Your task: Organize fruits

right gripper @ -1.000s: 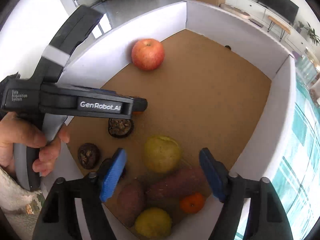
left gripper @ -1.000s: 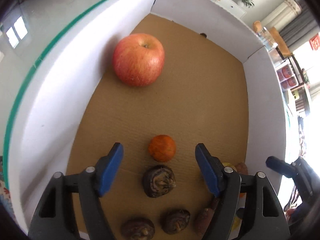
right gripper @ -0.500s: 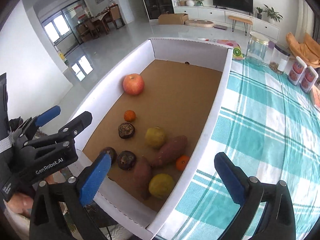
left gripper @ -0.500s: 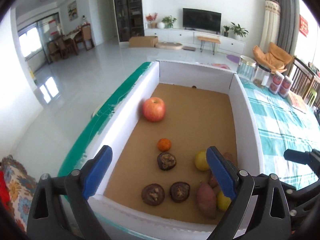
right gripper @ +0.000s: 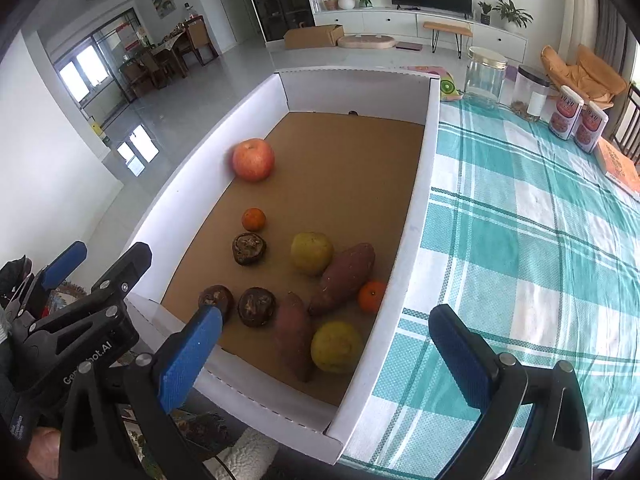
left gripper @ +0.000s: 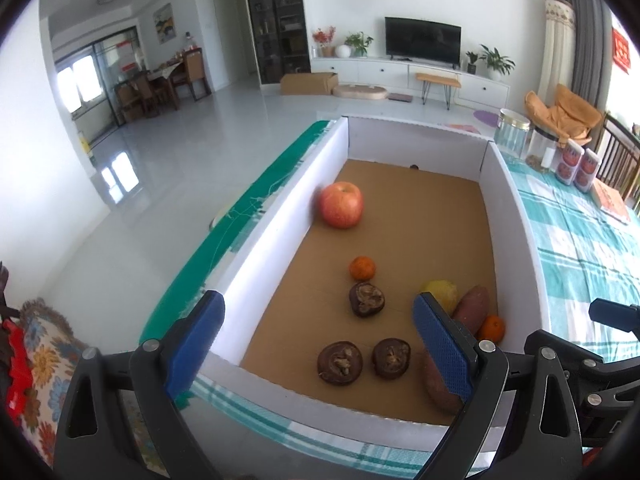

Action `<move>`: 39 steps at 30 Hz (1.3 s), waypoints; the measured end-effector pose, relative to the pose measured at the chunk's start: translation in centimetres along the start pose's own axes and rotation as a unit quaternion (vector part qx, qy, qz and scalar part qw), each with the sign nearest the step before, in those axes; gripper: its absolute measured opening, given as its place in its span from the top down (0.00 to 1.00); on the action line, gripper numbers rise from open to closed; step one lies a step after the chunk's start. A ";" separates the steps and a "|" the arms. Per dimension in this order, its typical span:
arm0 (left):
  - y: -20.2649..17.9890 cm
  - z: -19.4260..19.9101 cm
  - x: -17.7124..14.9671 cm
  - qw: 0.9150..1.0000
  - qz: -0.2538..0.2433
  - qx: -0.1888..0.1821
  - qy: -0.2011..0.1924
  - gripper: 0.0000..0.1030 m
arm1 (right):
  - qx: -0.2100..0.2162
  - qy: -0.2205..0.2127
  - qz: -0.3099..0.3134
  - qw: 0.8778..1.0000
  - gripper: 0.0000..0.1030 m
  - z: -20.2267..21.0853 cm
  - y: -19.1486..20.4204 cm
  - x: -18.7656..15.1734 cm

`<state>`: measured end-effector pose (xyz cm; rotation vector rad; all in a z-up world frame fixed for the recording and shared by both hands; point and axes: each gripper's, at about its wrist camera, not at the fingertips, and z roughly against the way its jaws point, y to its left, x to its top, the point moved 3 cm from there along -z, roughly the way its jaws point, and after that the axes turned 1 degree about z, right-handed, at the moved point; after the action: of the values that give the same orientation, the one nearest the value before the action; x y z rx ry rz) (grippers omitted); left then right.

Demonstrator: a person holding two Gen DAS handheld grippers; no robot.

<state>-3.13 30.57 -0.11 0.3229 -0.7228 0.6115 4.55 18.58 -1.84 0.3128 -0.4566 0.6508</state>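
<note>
Now, item by item, with the cardboard box (right gripper: 416, 216) on the table (right gripper: 520, 240) as your landmark.

Left hand-held gripper (left gripper: 316, 348): released, nothing between its blue pads. A second ago it was down inside the box, its pads straddling the small orange and one dark fruit; it has since pulled back and up, and its jaws have just been opening wider. It now hangs above the box's near wall.

Right hand-held gripper (right gripper: 324, 356): also released and empty, jaws just opened wider. It was low over the yellow fruit and sweet potatoes a second ago; now it sits above the box's near right corner.

Contents, all resting on the box floor:
- apple (right gripper: 253, 159), against the left wall, toward the far end;
- small orange (right gripper: 253, 219), nearer than the apple;
- three dark wrinkled fruits (right gripper: 249, 248), one just below that orange, two by the near wall;
- two yellow-green fruits (right gripper: 311, 253), one mid-box, one near the near right corner;
- two sweet potatoes (right gripper: 347, 278), between those;
- second small orange (right gripper: 372, 297), by the right wall.

Reading: you have let go and withdrawn both tools, so nothing is being carried. The small orange appears set in line with the apple and dark fruits; the right-hand cluster looks unsorted, so the task seems partly done.
</note>
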 end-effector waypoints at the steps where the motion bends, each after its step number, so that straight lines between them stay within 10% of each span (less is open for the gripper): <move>1: 0.2 0.0 -0.1 1.000 -0.001 0.003 0.000 0.07 | -0.001 -0.001 0.001 1.000 0.01 0.2 0.2 0.0; 39: 1.6 -0.7 -0.4 0.998 -0.021 -0.009 0.054 0.01 | -0.005 0.022 -0.009 1.000 0.00 0.1 1.4 0.4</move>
<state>-4.02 32.00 -0.83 0.2864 -0.6150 0.5777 3.87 19.79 -1.41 0.2932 -0.4139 0.6360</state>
